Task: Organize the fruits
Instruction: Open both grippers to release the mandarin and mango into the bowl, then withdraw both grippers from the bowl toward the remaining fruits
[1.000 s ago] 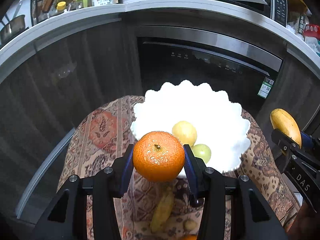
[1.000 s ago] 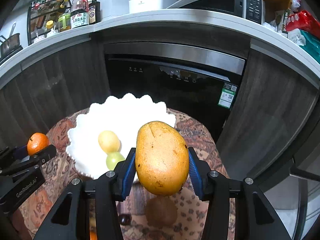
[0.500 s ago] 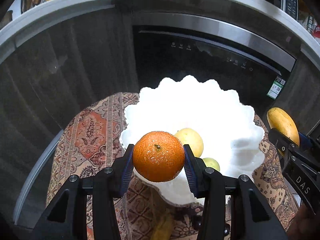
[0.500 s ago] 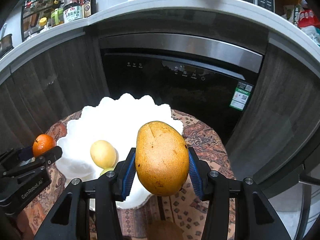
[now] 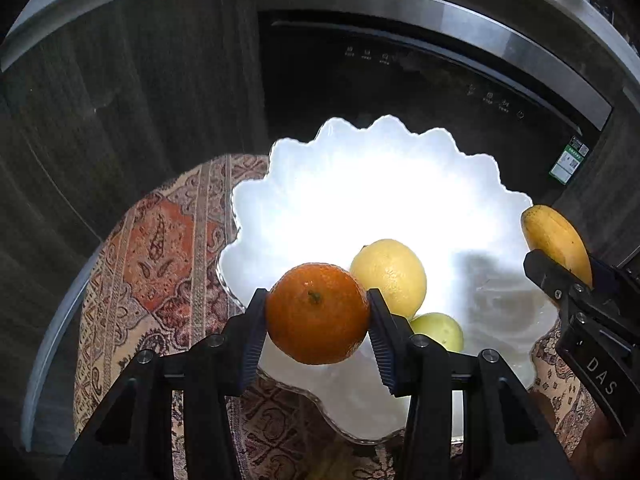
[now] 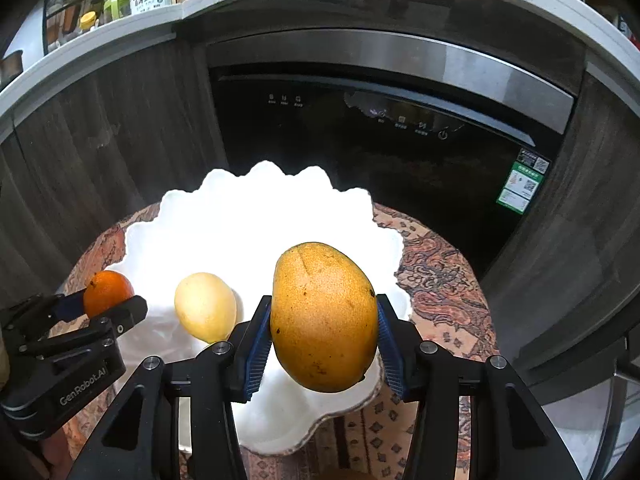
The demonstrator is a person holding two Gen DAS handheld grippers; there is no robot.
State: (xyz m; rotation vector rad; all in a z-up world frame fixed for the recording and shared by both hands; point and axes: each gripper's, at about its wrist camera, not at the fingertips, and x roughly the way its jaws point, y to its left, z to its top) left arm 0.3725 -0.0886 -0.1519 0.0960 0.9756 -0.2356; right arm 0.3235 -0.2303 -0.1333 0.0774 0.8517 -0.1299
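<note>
Two grippers: both loaded, hanging over the bowl's near rim
left gripper (image 5: 318, 314): its jaws have just been opening a bit, ribbed pads touch a round dimpled orange (image 5: 318, 312), stem facing camera
right gripper (image 6: 324, 334): clamped on a speckled mango (image 6: 324, 316), long axis upright, narrow end down
bowl (image 5: 360, 184): white, scalloped edge, glossy
inside, near edge: lemon (image 5: 390, 274), green fruit (image 5: 438, 330) touching it
underneath: paisley cloth (image 5: 160, 248)
behind: dark oven door (image 6: 400, 120)

Orange (image 5: 318, 314), mango (image 6: 324, 318) above white bowl (image 5: 360, 184)
</note>
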